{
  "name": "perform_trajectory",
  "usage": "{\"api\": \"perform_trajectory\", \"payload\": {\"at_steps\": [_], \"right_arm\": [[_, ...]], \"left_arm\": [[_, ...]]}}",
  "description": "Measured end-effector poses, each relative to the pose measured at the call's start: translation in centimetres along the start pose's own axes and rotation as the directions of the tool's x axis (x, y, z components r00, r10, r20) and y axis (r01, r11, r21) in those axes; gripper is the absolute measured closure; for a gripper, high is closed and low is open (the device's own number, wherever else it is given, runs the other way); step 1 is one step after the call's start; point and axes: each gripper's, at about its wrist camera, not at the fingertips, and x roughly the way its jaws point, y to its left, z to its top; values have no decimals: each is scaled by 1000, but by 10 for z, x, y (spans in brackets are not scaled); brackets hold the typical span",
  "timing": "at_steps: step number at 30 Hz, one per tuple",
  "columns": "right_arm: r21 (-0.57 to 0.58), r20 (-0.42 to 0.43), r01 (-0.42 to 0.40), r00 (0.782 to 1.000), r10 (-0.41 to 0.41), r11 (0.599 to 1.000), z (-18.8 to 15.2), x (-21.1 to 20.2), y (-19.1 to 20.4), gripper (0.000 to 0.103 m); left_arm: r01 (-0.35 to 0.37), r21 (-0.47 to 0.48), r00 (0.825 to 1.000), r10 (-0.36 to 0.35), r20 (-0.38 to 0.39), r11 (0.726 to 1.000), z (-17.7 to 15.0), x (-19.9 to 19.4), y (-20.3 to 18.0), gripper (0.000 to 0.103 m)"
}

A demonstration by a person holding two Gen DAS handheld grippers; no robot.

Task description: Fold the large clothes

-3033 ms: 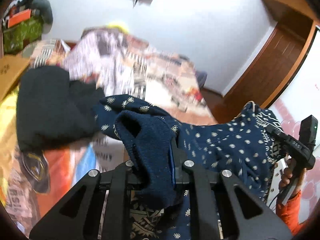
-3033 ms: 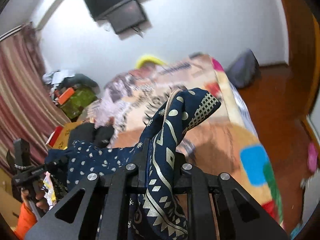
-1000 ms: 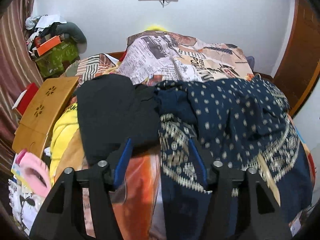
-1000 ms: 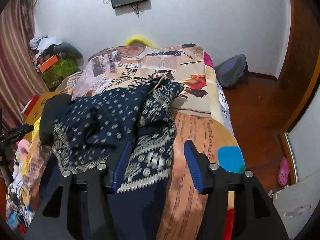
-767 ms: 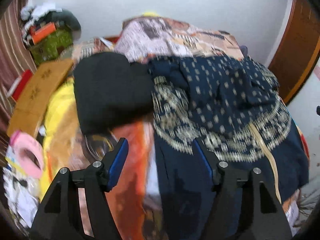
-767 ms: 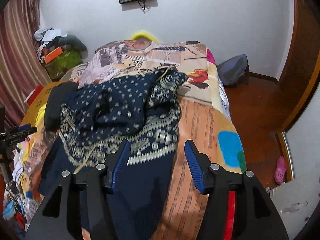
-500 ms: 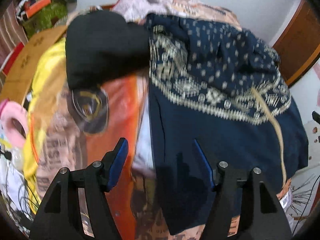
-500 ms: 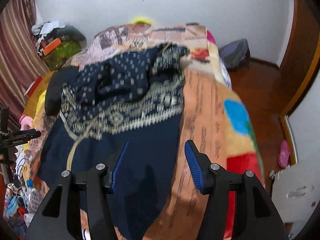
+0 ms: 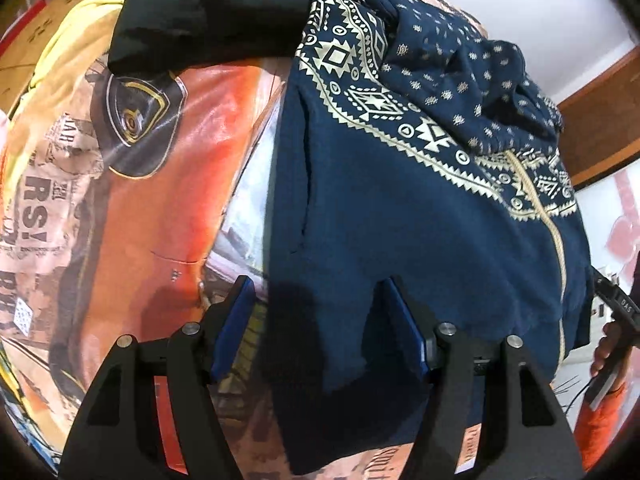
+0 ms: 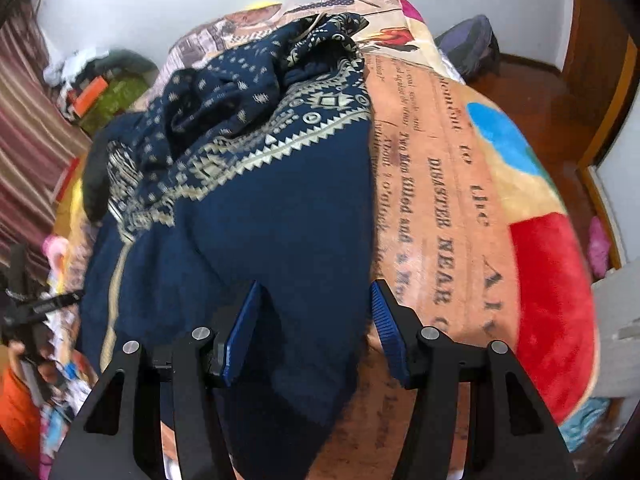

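Note:
A large navy garment (image 9: 400,200) with a cream geometric band and a dotted upper part lies spread on the bed; it also shows in the right wrist view (image 10: 280,208). Its upper part is bunched at the far end. My left gripper (image 9: 316,300) is open, low over the garment's near left hem, jaws apart on either side of the cloth edge. My right gripper (image 10: 314,304) is open, low over the near right hem. Neither holds cloth.
A black garment (image 9: 208,12) lies at the far left beside the navy one. The bed has a printed orange blanket (image 9: 132,168), also seen in the right wrist view (image 10: 460,200). Wooden floor (image 10: 532,84) and a dark bag (image 10: 468,48) lie to the right.
Both grippers let go of the garment, which now lies spread on the bed. Both then came down and forward toward its near hem, jaws staying open.

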Motion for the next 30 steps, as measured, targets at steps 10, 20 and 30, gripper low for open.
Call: {"api": "perform_trajectory", "payload": {"at_steps": [10,20,30], "right_arm": [[-114,51,-57,997,63,992,15,-12,30,91],[-130,198,-138,967,162,982,81,-31,50,94],[-77,332,-89,937,110,993,179,-14,35,94]], "left_arm": [[77,155,996,-83,29,985,11,-20,-40,91],[244,139,941,-269,206,960,76,-85,-55,94],[230,55,877,-232,420,972,187,-106,-35,95]]}}
